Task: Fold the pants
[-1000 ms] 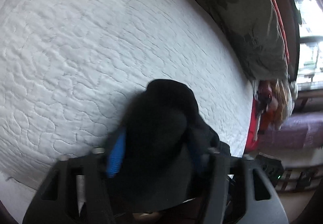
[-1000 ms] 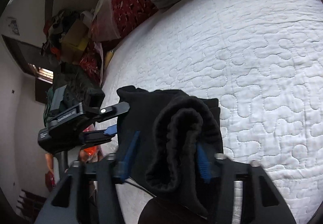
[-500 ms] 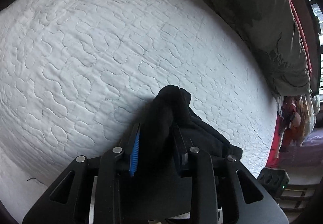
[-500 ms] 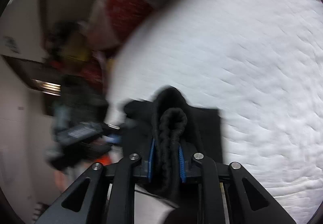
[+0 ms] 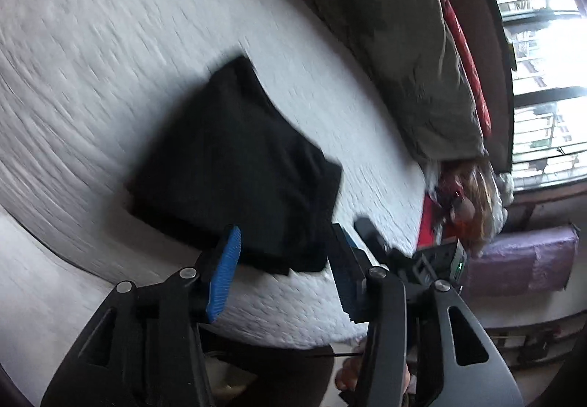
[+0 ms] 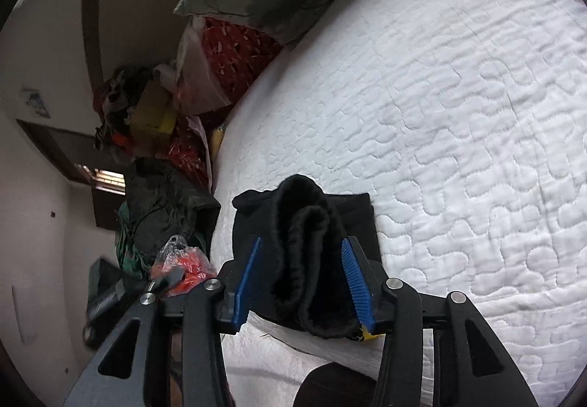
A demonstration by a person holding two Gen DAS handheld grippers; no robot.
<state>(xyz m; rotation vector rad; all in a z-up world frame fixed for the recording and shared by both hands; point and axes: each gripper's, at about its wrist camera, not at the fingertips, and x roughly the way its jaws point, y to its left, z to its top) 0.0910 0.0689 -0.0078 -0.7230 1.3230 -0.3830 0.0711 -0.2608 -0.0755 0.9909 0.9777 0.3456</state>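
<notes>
The black pants lie folded in a thick bundle on the white quilted bed, near its front edge. My left gripper is open and pulled back, its blue pads just short of the bundle's near edge. In the right wrist view the pants show a thick rolled fold between my right gripper's blue pads. The jaws stand apart on either side of the fold, not pressing it.
A grey-green pillow and red patterned bedding lie at the head of the bed. A pile of clothes and bags sits beside the bed. A purple bundle and a window are at the right.
Both grippers were shut on the pants half a second ago and have opened. The left gripper has drawn back, so the whole folded bundle now shows lying on the bed.
</notes>
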